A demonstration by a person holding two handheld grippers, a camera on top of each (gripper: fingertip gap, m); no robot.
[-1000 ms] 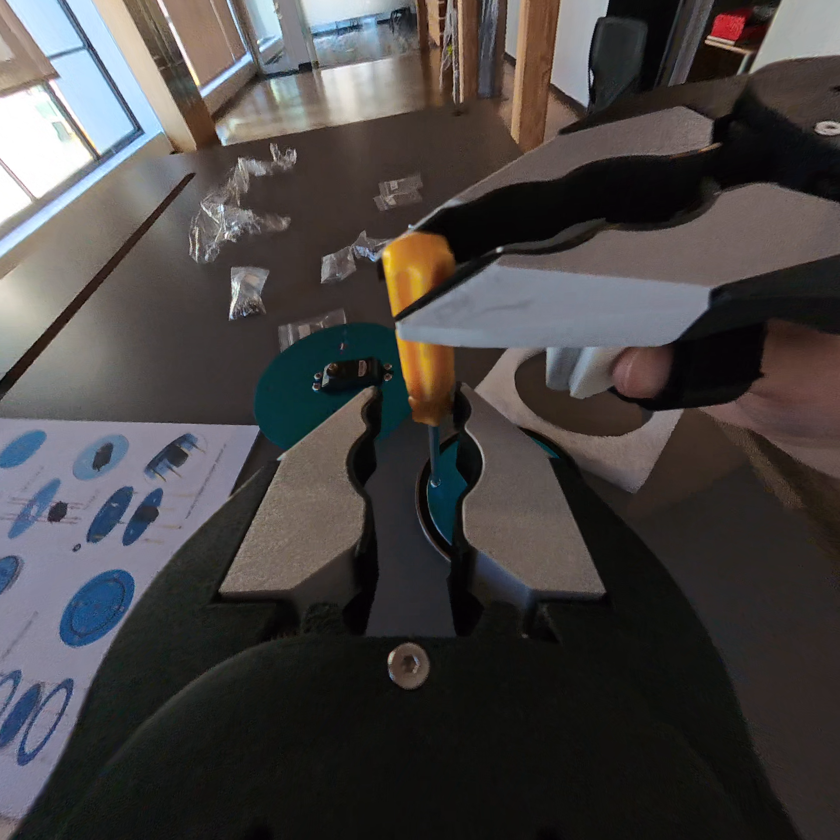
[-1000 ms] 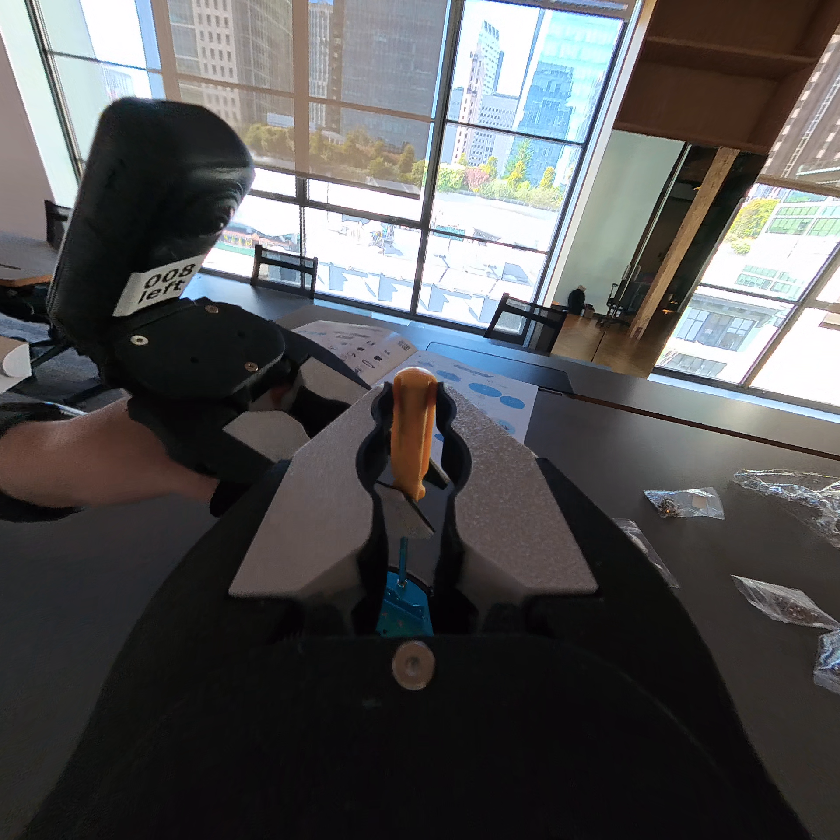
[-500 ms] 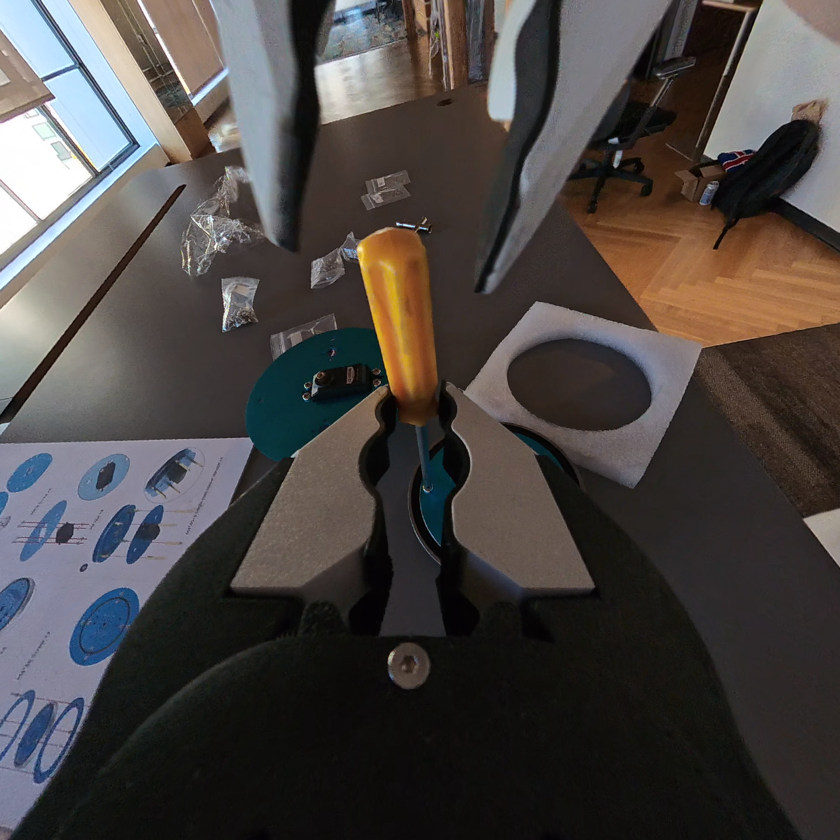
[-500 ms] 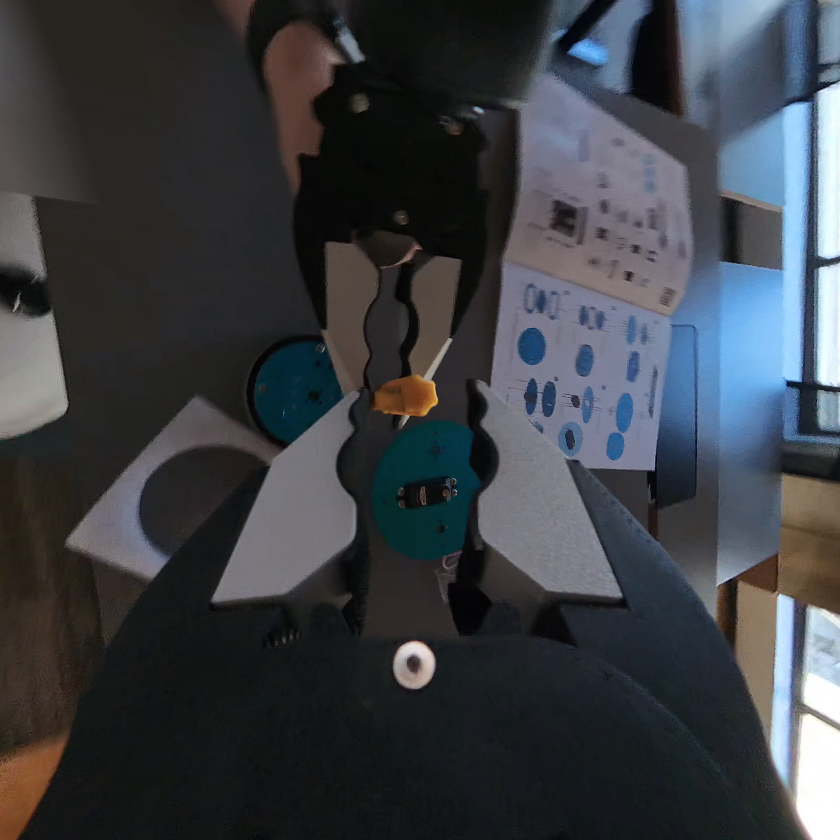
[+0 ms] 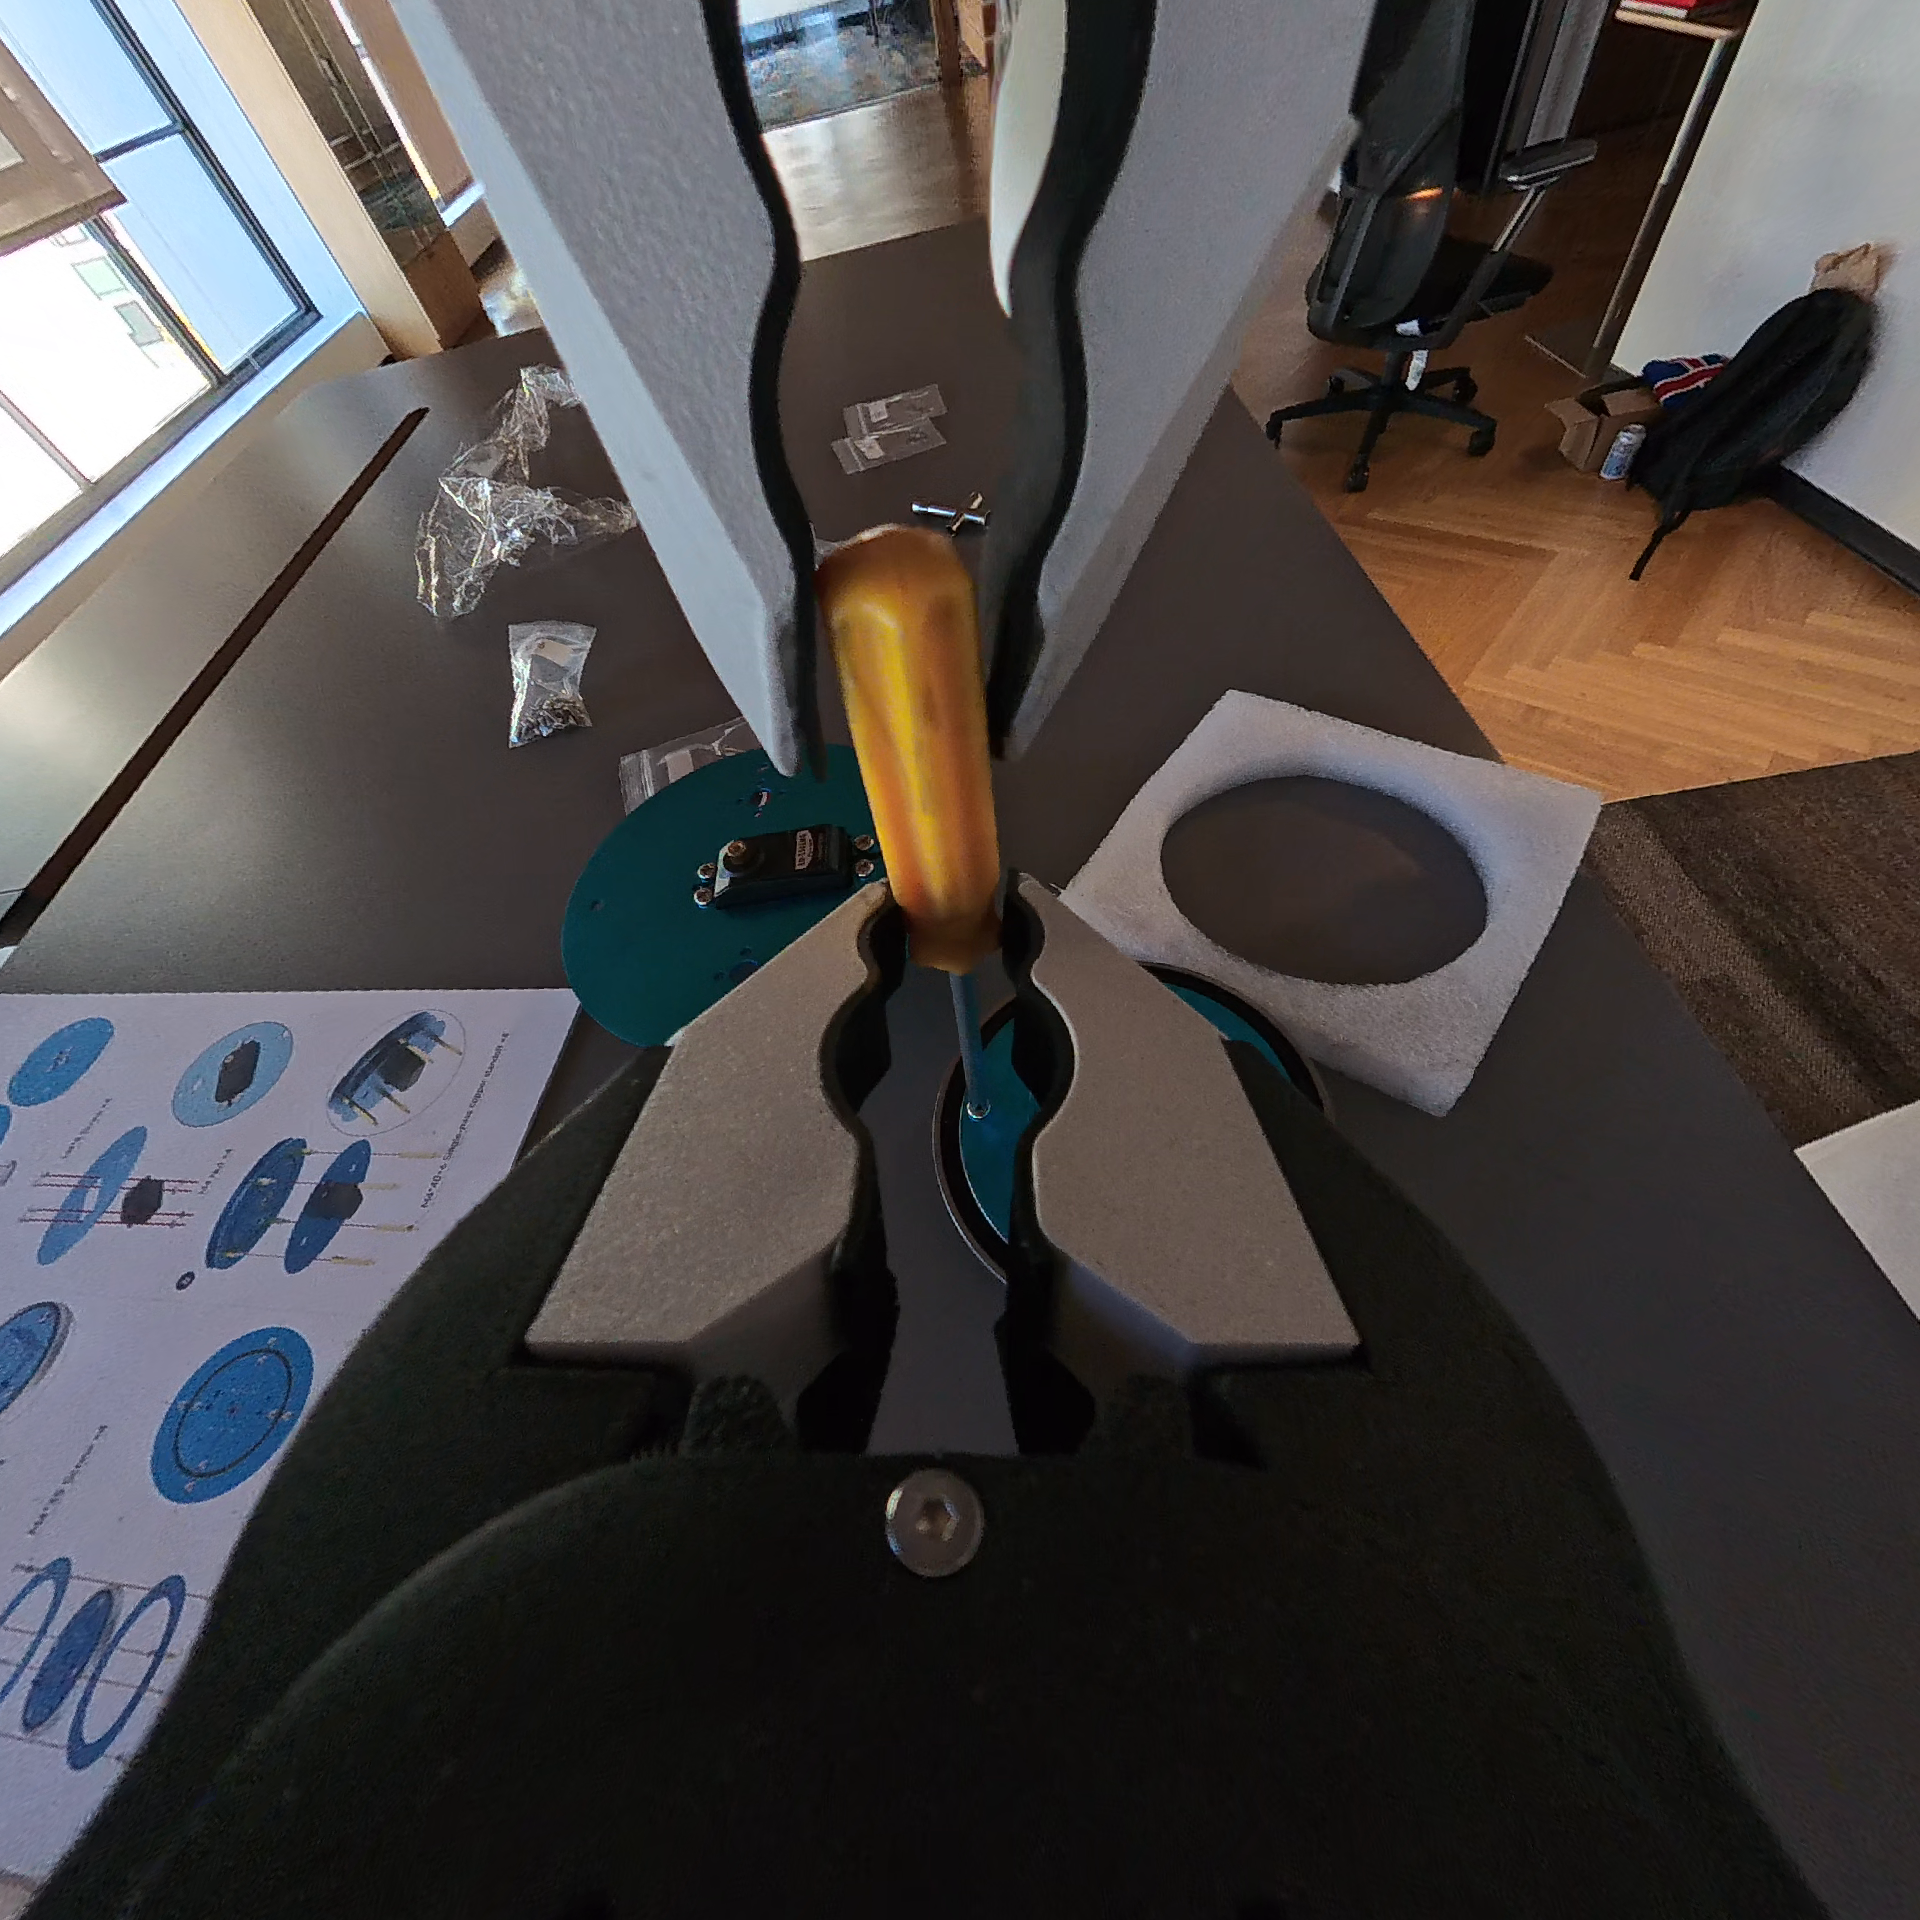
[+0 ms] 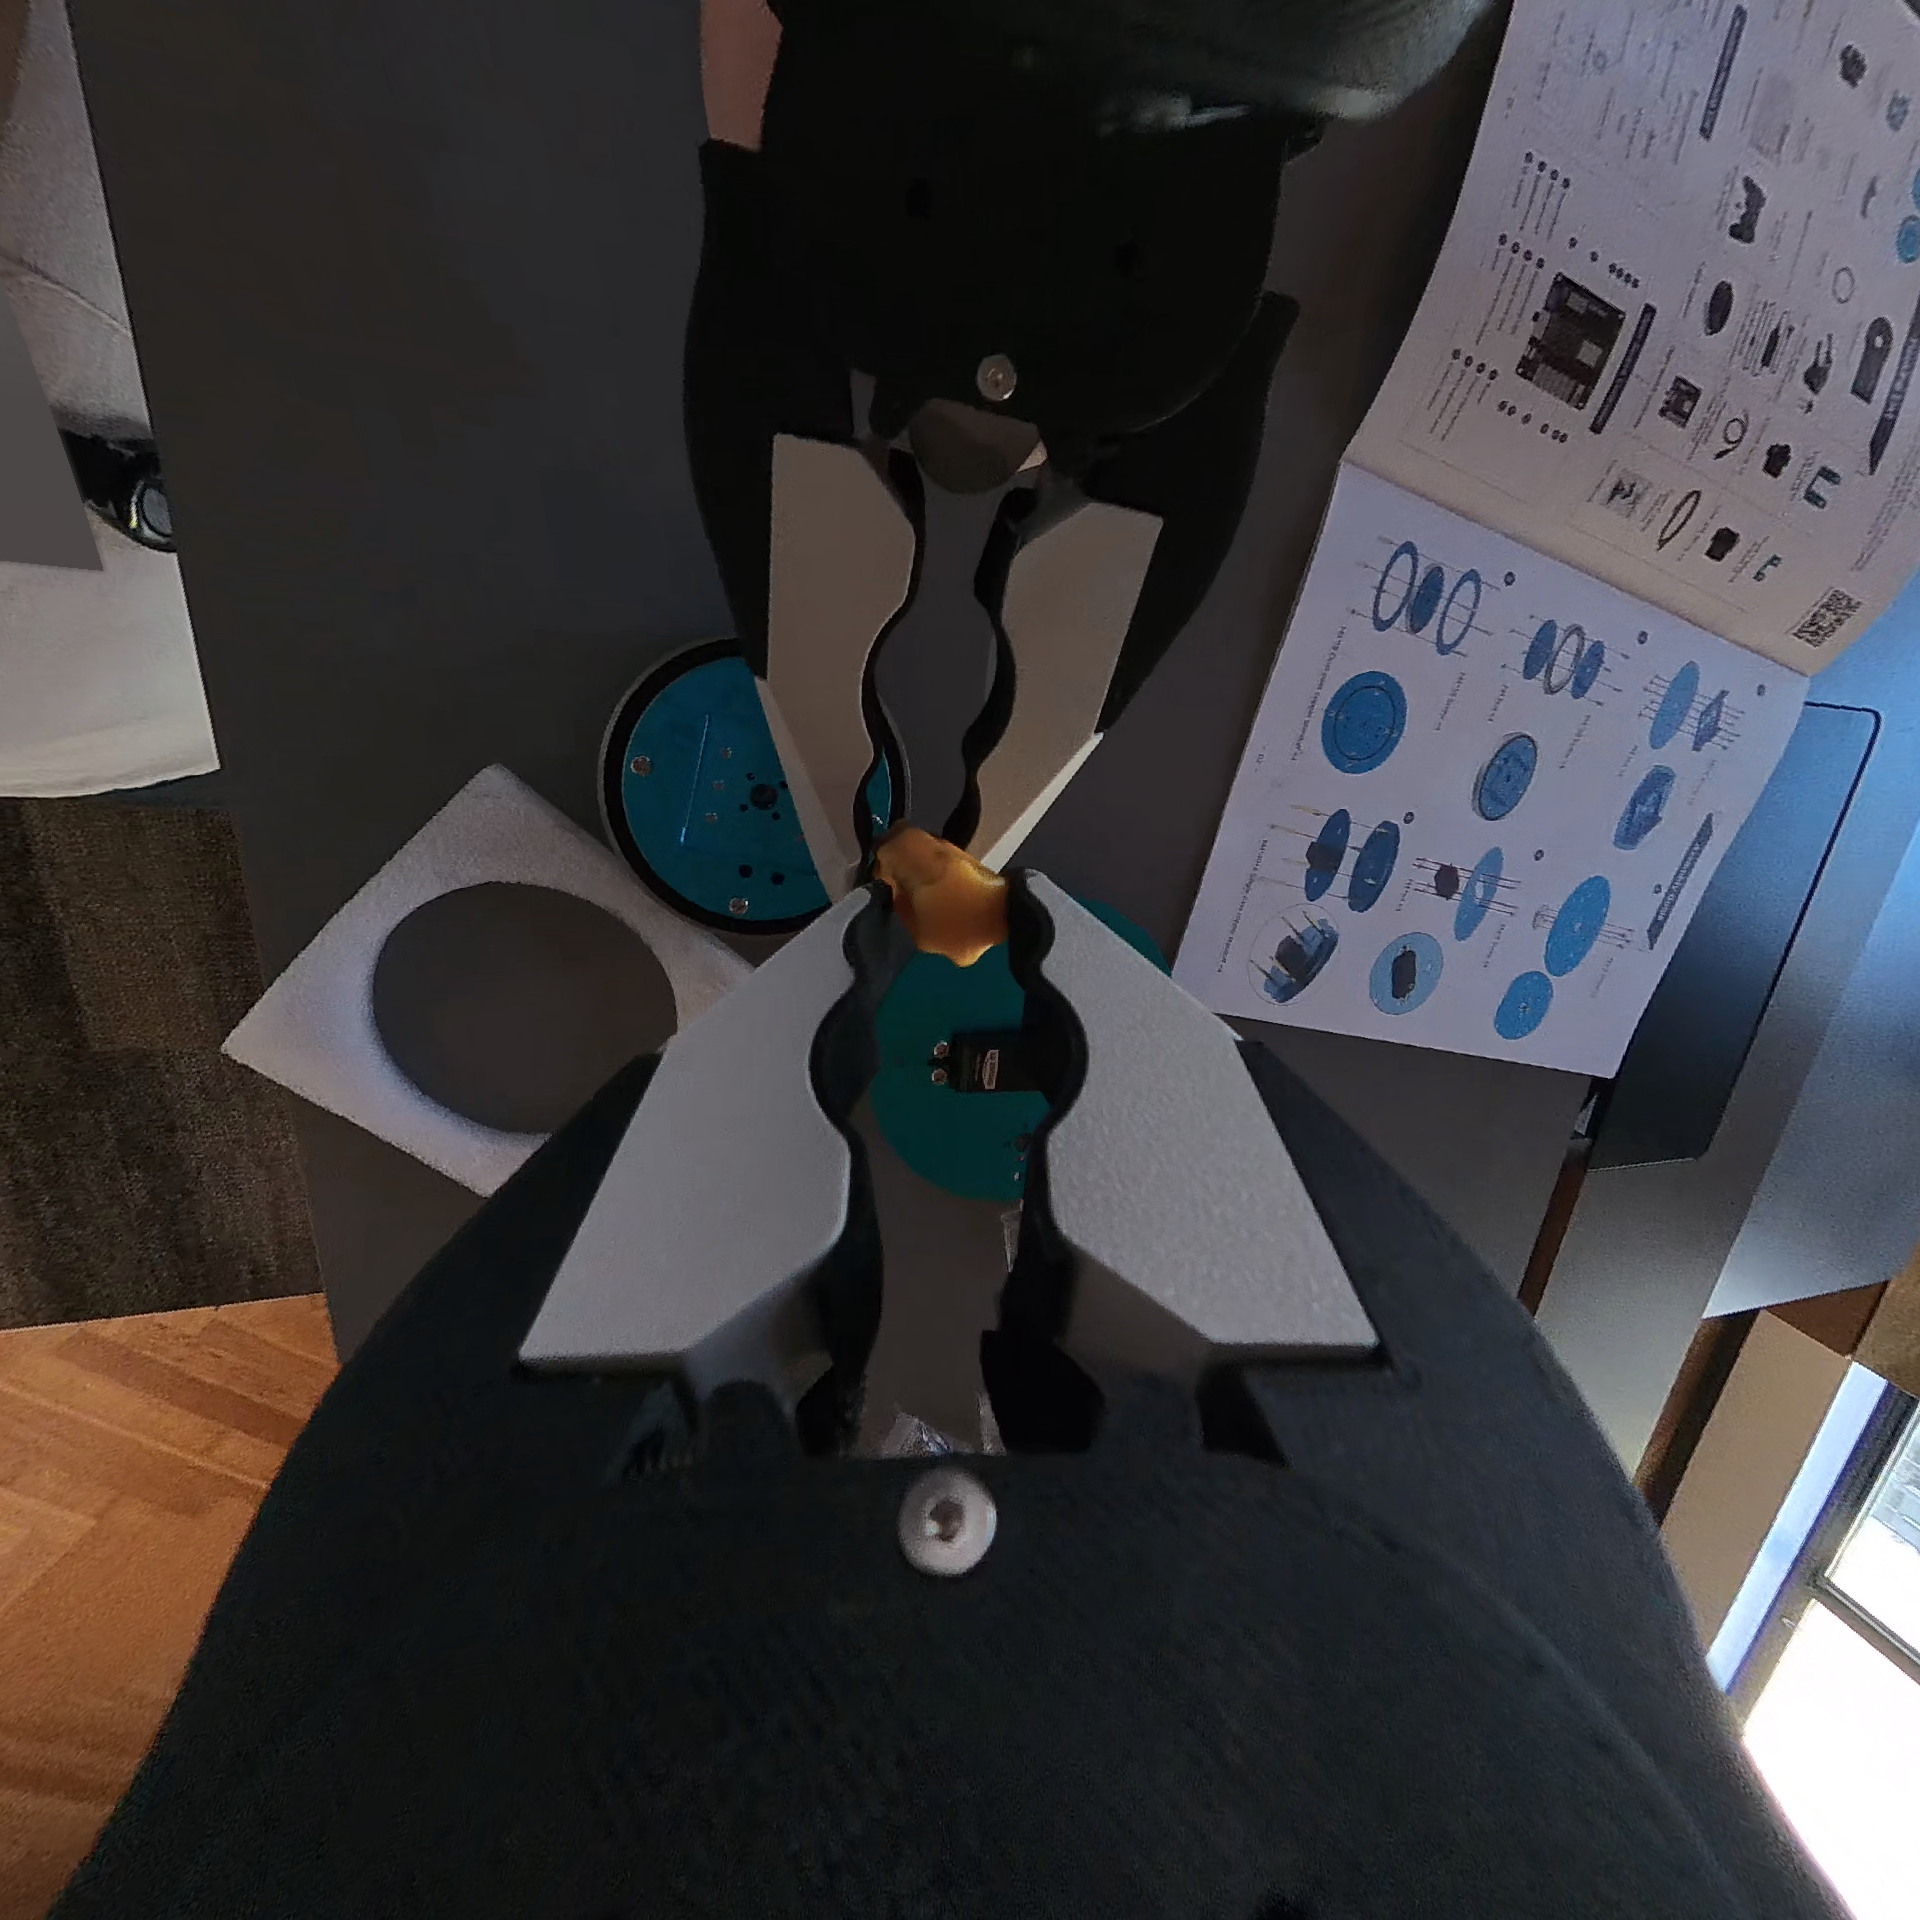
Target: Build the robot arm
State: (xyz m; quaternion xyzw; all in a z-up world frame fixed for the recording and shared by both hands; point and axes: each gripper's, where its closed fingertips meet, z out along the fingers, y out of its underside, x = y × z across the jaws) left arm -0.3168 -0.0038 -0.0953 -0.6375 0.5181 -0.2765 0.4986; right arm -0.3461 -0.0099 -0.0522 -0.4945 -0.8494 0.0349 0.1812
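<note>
A screwdriver with a yellow handle (image 5: 914,727) stands nearly upright, its thin blade tip on a blue disc (image 5: 997,1127) set in a pale ring. My left gripper (image 5: 951,904) is shut on the bottom of the handle. My right gripper (image 6: 945,899) comes straight down from above and is shut on the top of the handle (image 6: 940,914); its fingers (image 5: 727,520) fill the top of the left wrist view. The blue disc (image 6: 707,790) also shows in the right wrist view, beside the left gripper (image 6: 920,842).
A teal disc (image 5: 644,935) carrying a black servo (image 5: 790,862) lies just beyond the screwdriver. White foam with a round cut-out (image 5: 1507,810) lies to the right, a printed instruction sheet (image 5: 208,1143) to the left. Small plastic bags (image 5: 551,675) and a cross wrench (image 5: 951,511) lie farther back. Some 5 cm of space lies between my two pairs of fingers.
My right gripper let go of the handle's side, swung to point straight down over it, and has closed on its top. My left gripper kept its hold.
</note>
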